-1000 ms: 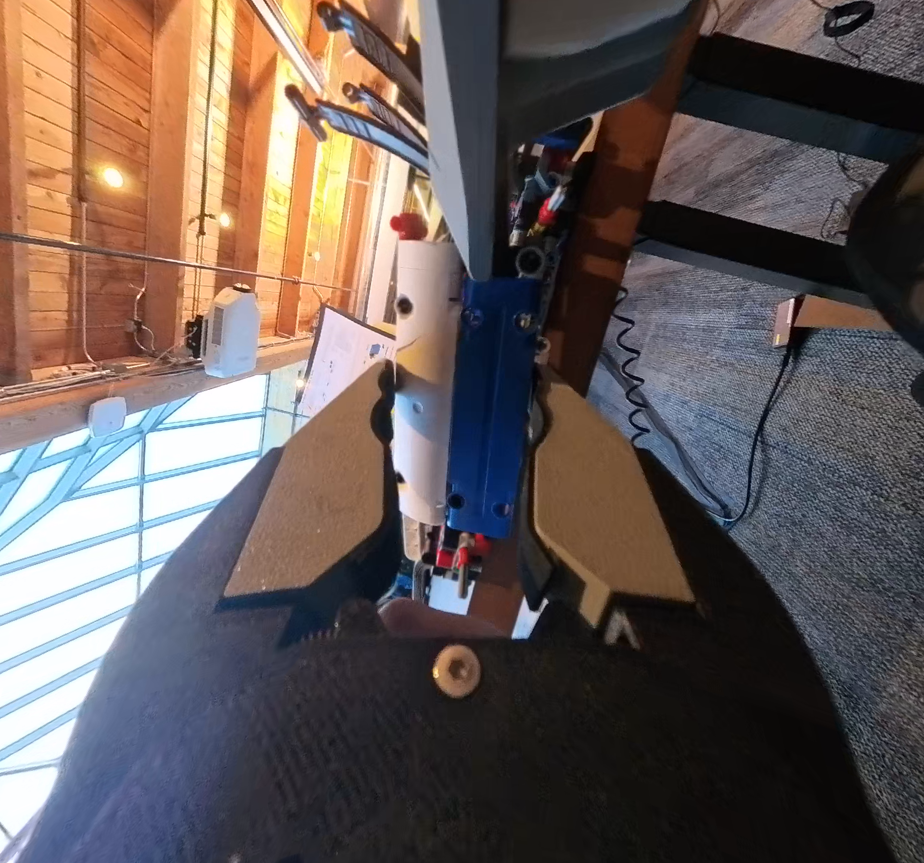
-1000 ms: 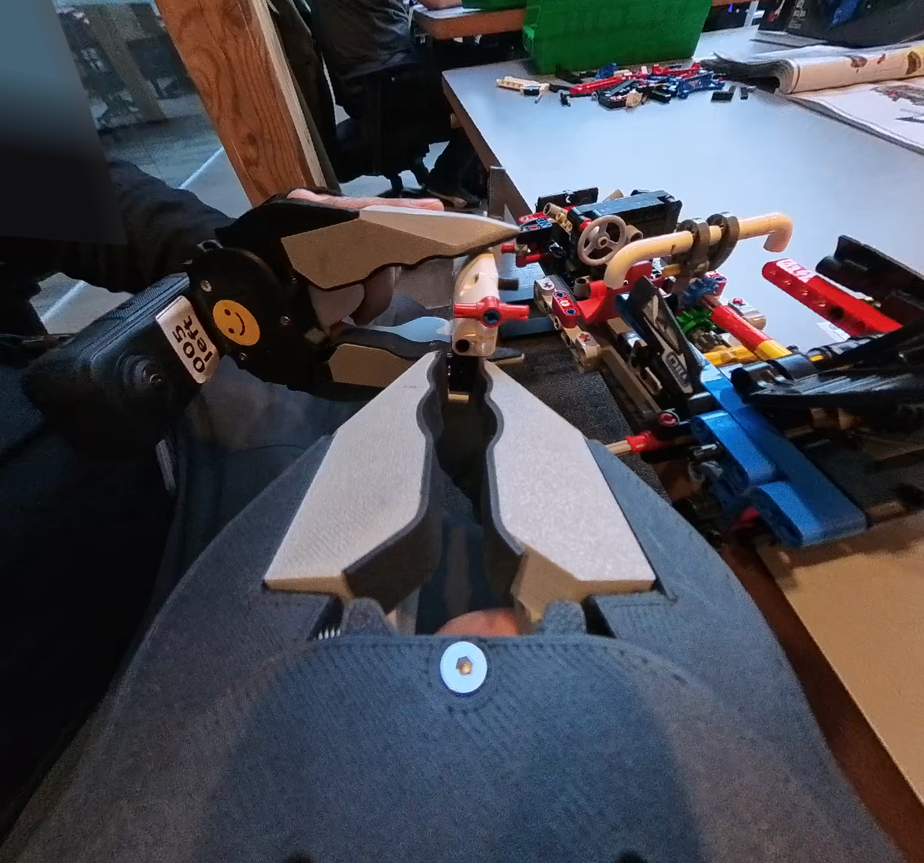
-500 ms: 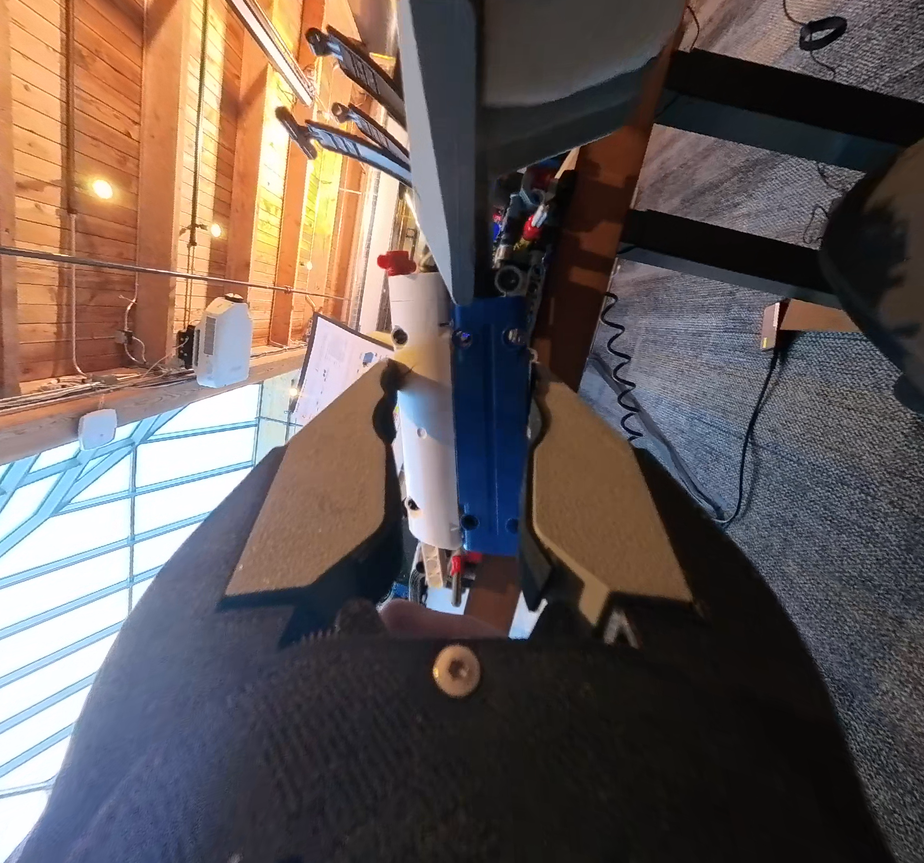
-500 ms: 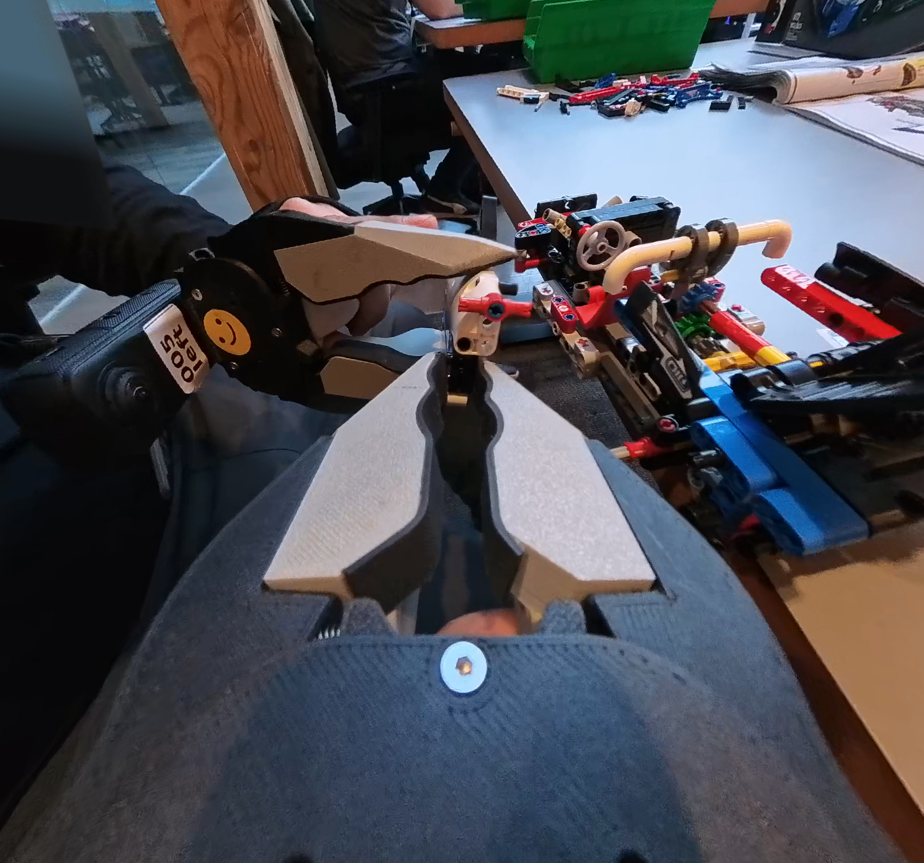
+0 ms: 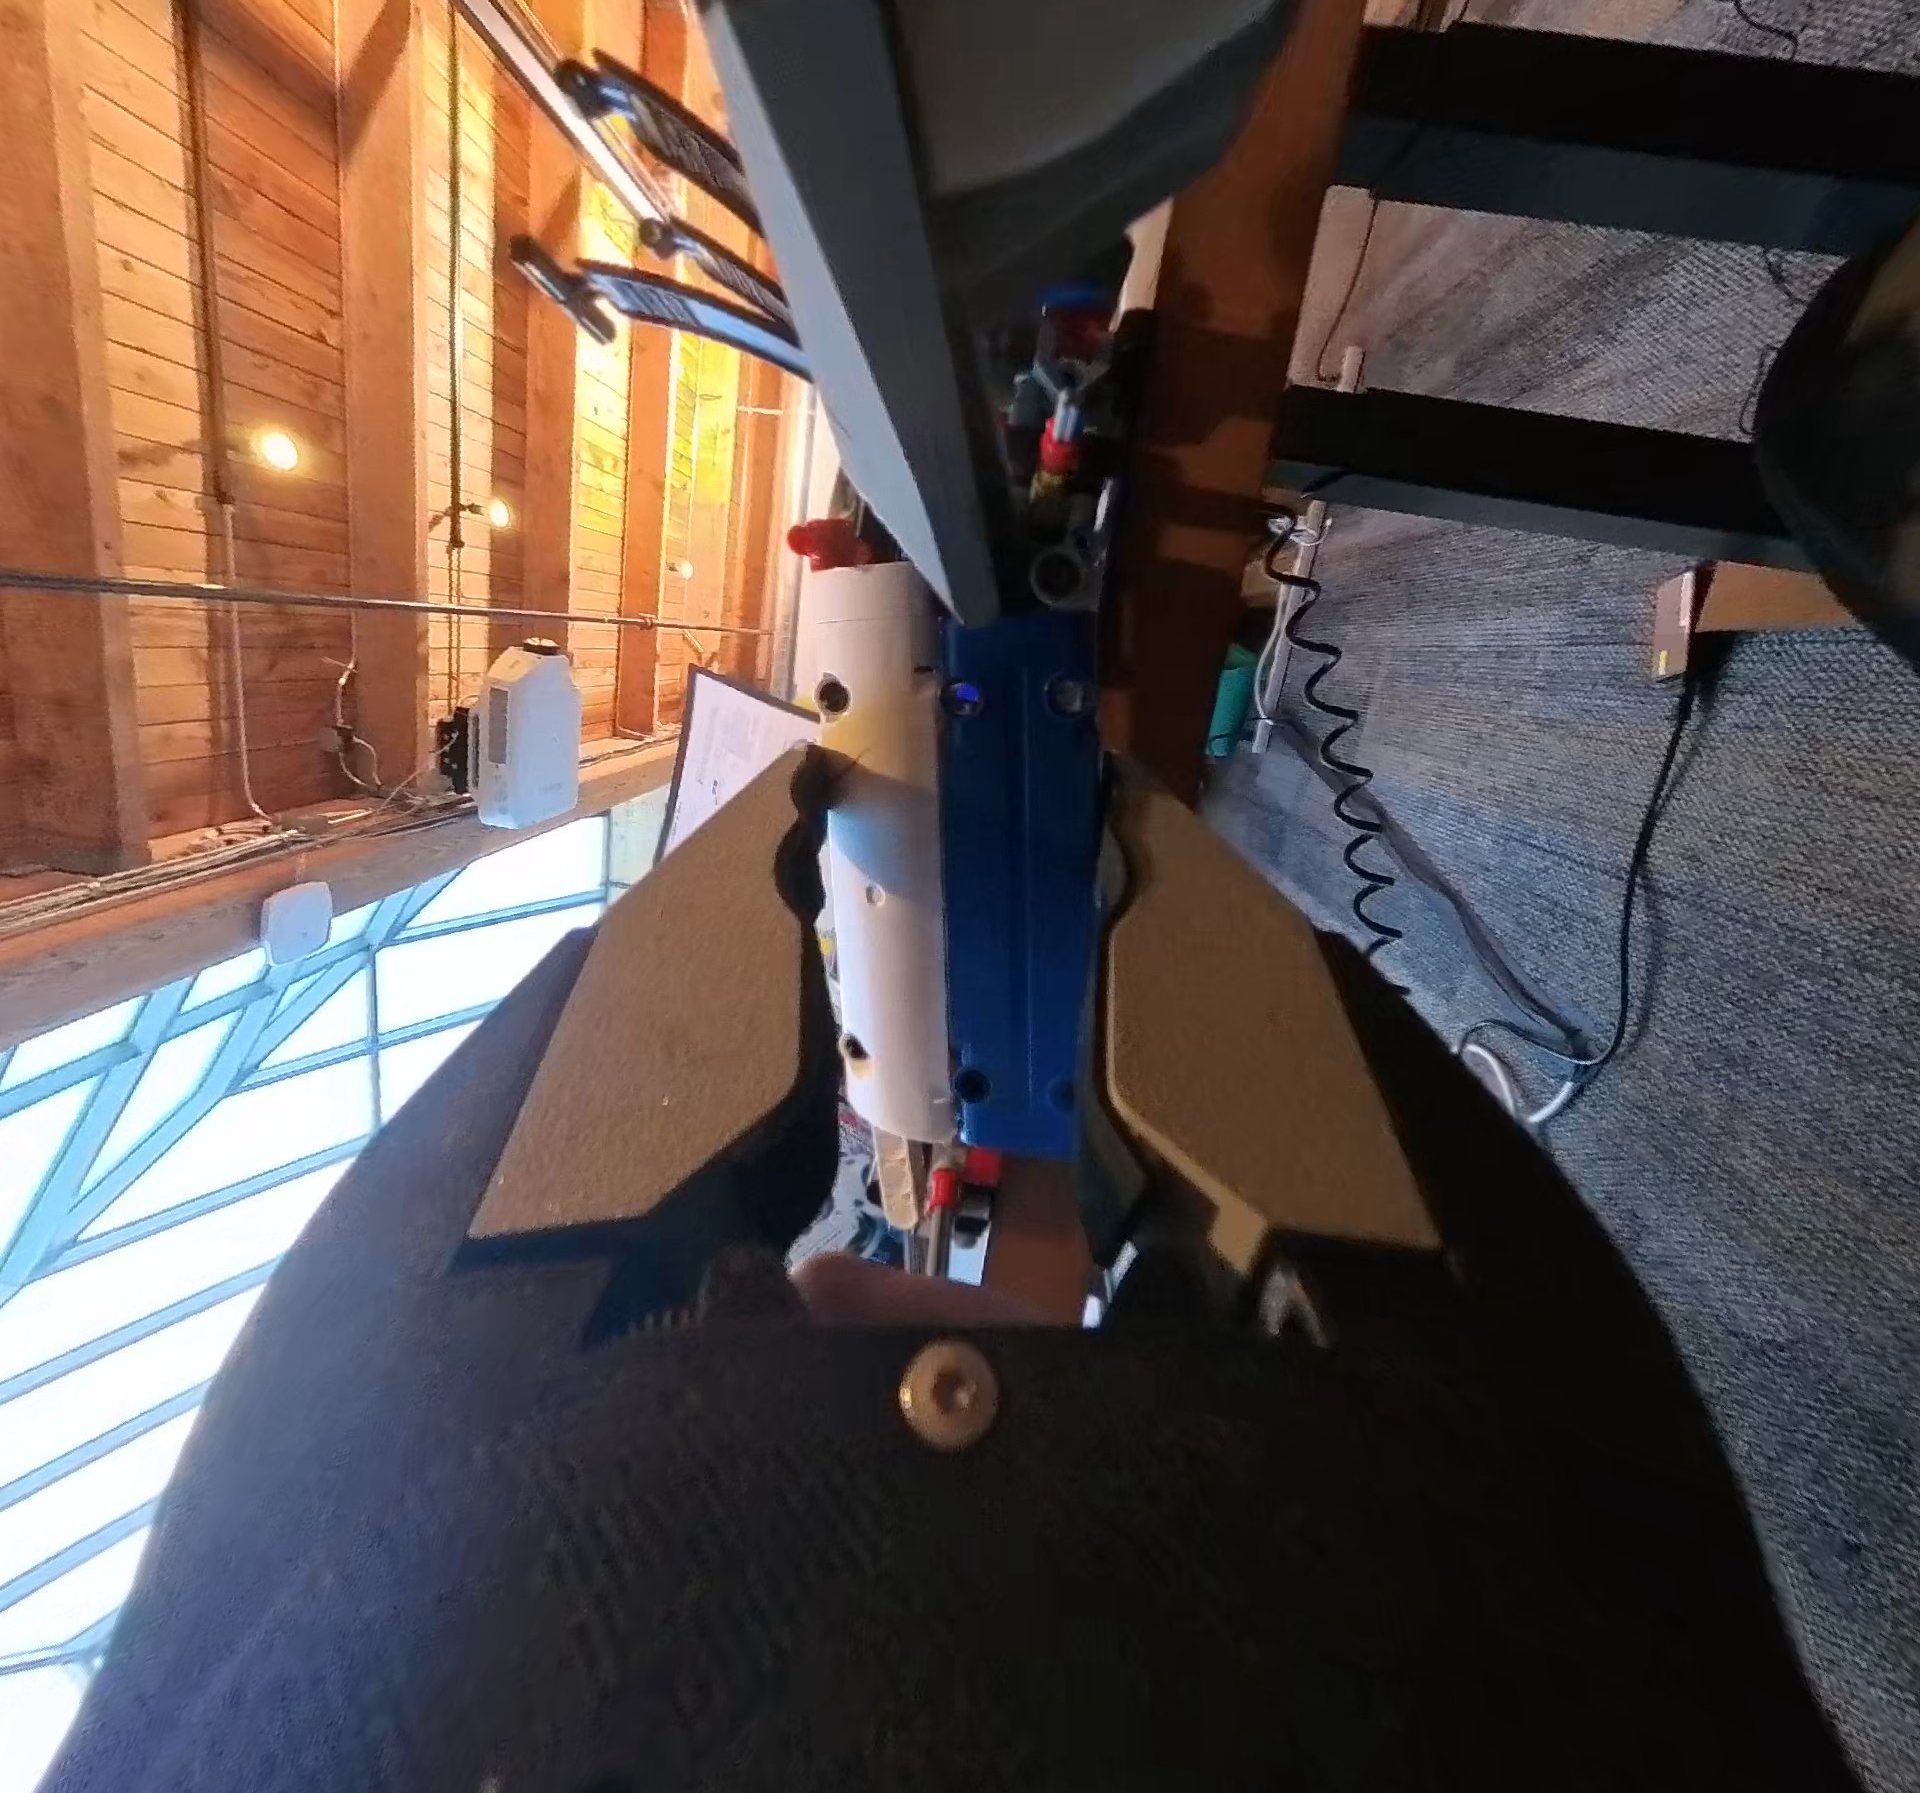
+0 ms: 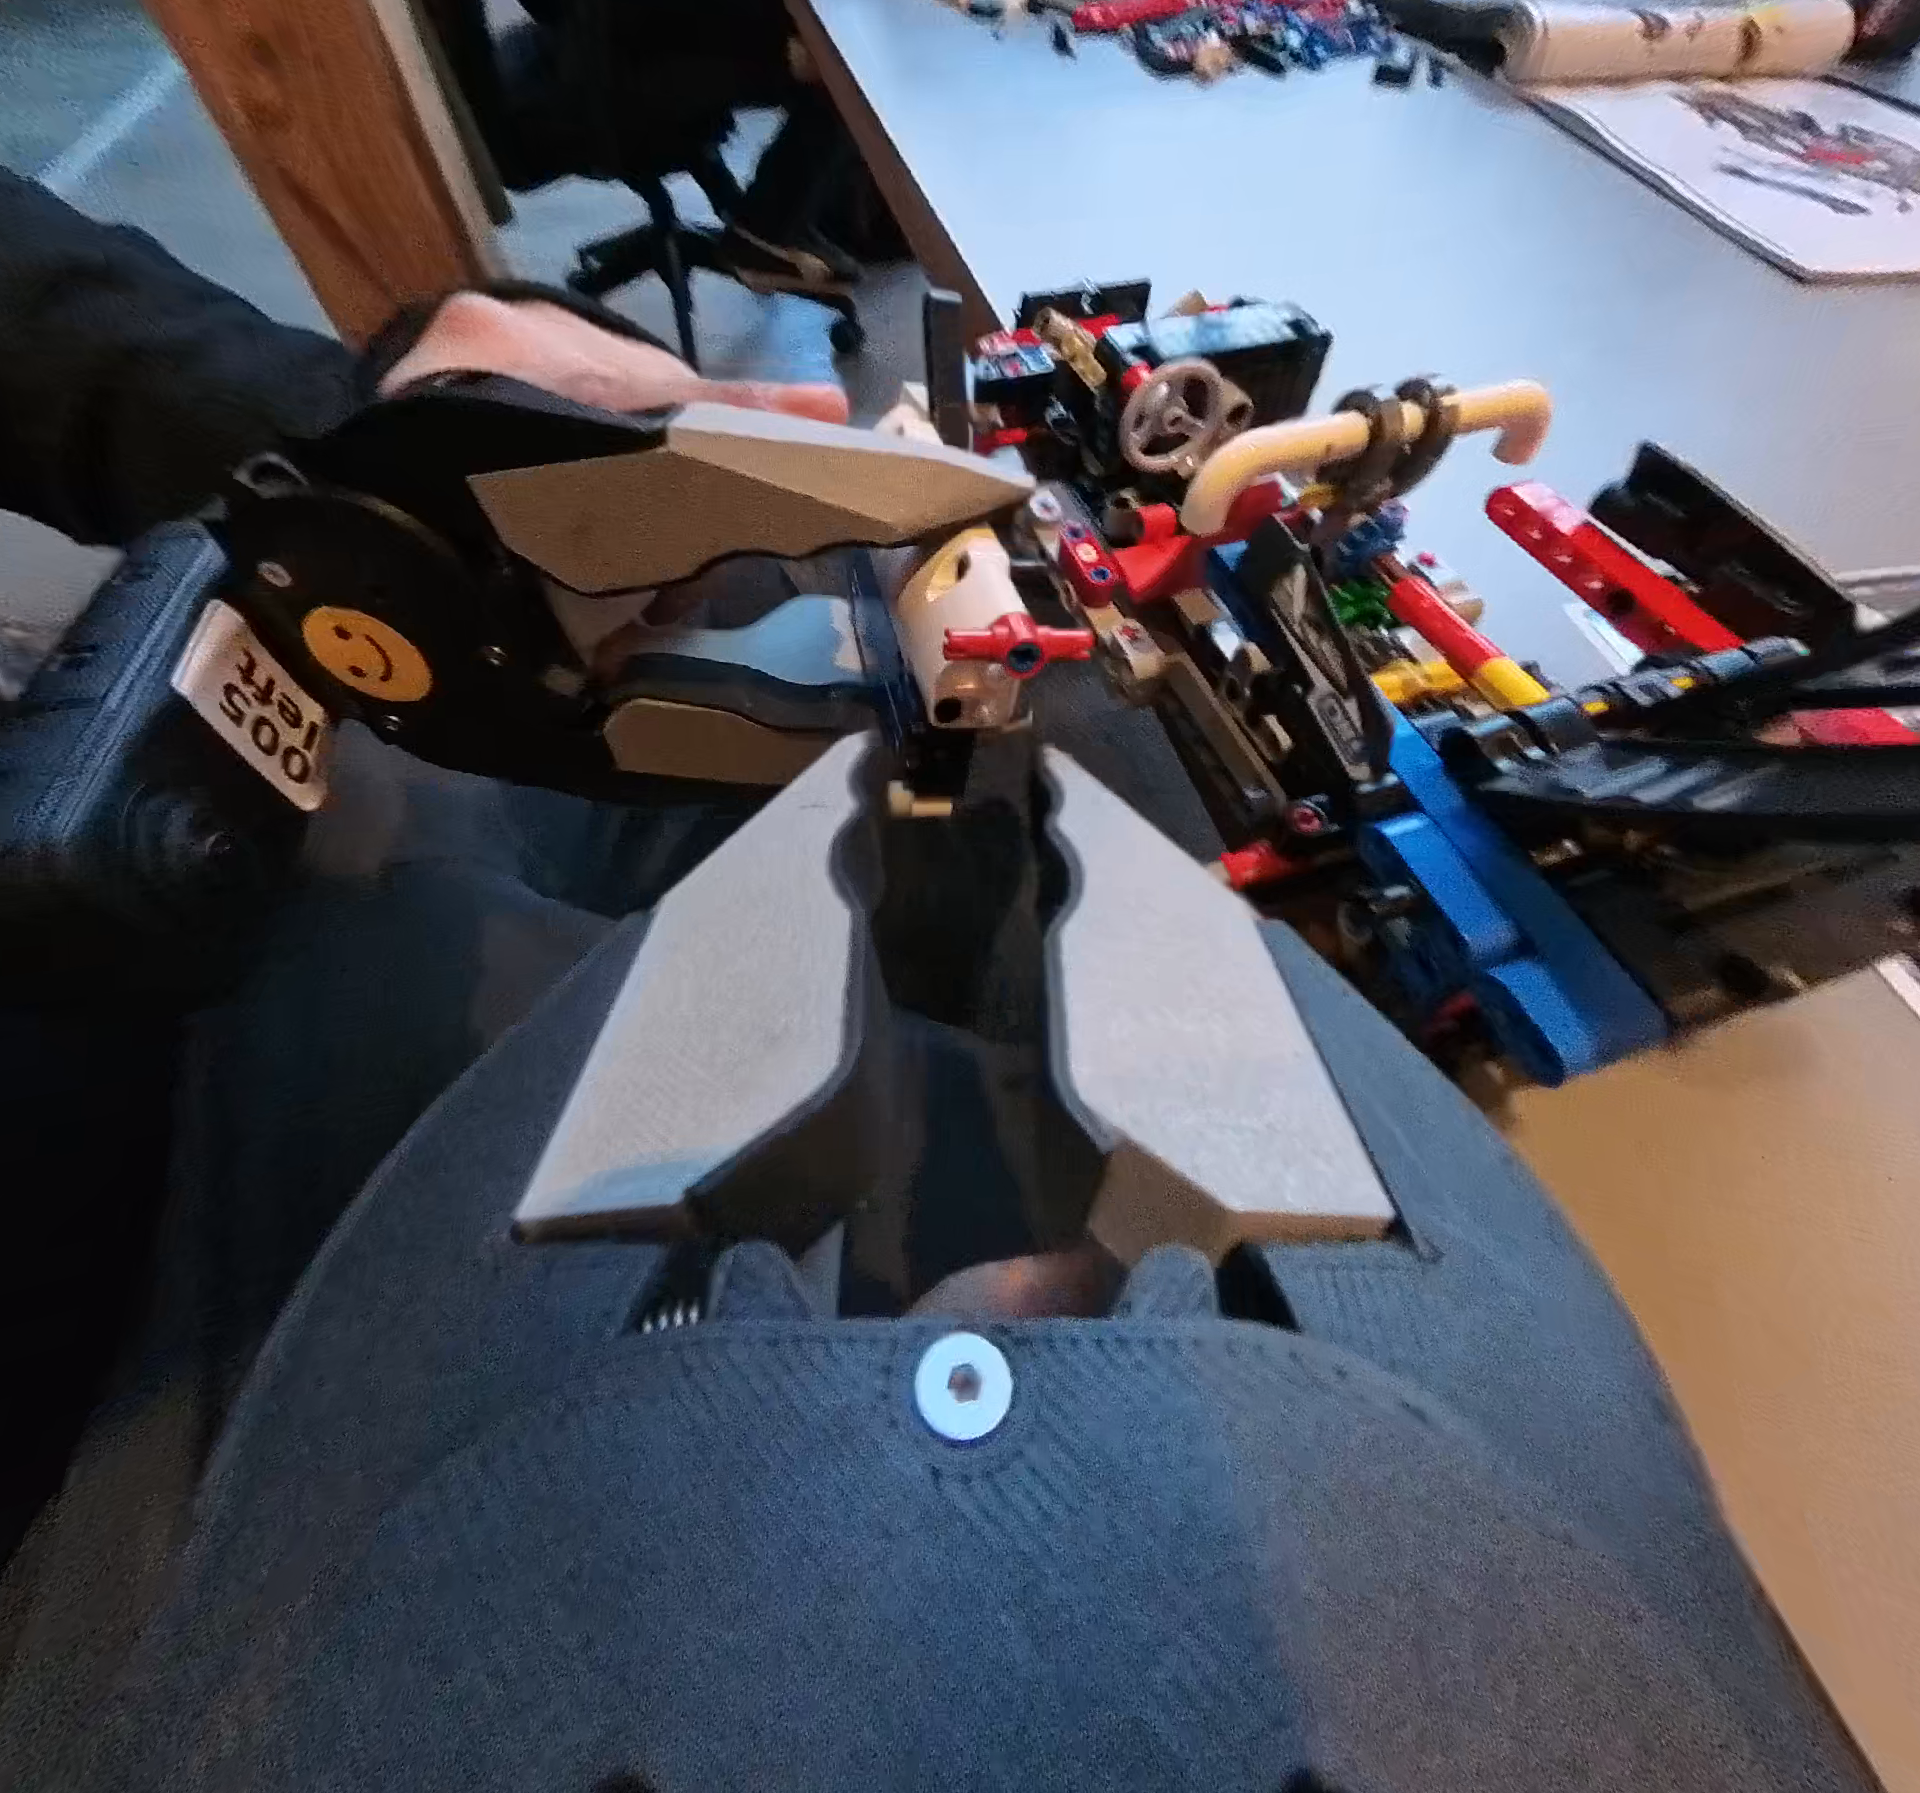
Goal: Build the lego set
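1. blue and white lego sub-assembly is clamped between the left gripper fingers, off the desk near edge.
2. a small black piece is pinched by the right gripper.
3. misalignment could be caused by pressing, popping pins on the main model.

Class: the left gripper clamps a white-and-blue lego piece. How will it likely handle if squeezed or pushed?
The white-and-blue lego piece looks rigid, so the left gripper probably won't bend it. Its smooth plastic may slip. The red cross pin sticking out could pop loose if knocked.
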Demonstrator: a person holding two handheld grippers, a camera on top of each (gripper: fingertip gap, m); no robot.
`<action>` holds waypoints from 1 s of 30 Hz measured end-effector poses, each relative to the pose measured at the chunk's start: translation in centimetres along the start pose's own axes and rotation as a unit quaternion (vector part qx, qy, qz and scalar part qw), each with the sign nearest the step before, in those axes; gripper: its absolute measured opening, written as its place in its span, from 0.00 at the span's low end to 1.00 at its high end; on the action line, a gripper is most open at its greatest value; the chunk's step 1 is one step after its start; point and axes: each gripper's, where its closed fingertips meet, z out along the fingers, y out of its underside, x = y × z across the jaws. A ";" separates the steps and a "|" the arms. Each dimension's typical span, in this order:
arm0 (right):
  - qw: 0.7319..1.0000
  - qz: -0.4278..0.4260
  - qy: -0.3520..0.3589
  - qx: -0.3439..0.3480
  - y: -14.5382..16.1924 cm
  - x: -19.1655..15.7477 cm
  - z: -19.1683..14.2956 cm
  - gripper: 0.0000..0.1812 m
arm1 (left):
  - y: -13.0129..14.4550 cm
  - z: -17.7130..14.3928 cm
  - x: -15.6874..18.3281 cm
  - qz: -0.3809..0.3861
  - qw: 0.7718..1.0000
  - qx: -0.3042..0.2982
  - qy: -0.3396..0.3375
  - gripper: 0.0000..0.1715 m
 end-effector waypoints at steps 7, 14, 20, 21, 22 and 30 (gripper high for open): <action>0.999 0.032 0.022 -0.001 -0.9 1.2 -1.9 0.20 | 0.2 0.4 0.3 0.022 1.000 0.011 -0.012 0.28; 1.000 0.019 0.008 0.018 -2.4 1.1 -1.5 0.16 | -0.1 0.2 0.0 0.026 0.999 0.029 -0.025 0.28; 1.000 -0.013 0.012 0.004 -2.2 1.1 -1.0 0.14 | -0.1 0.4 0.3 0.031 0.999 0.033 -0.023 0.28; 1.000 -0.015 0.011 0.003 -2.1 1.2 -0.9 0.14 | -0.2 0.5 0.3 0.030 0.999 0.035 -0.022 0.28; 1.000 -0.017 0.010 0.002 -2.1 1.2 -0.9 0.13 | -0.3 0.5 0.4 0.030 0.999 0.036 -0.020 0.28; 0.999 -0.031 0.012 -0.010 -1.8 1.5 -0.8 0.13 | -0.3 0.8 0.7 0.034 0.999 0.035 -0.018 0.28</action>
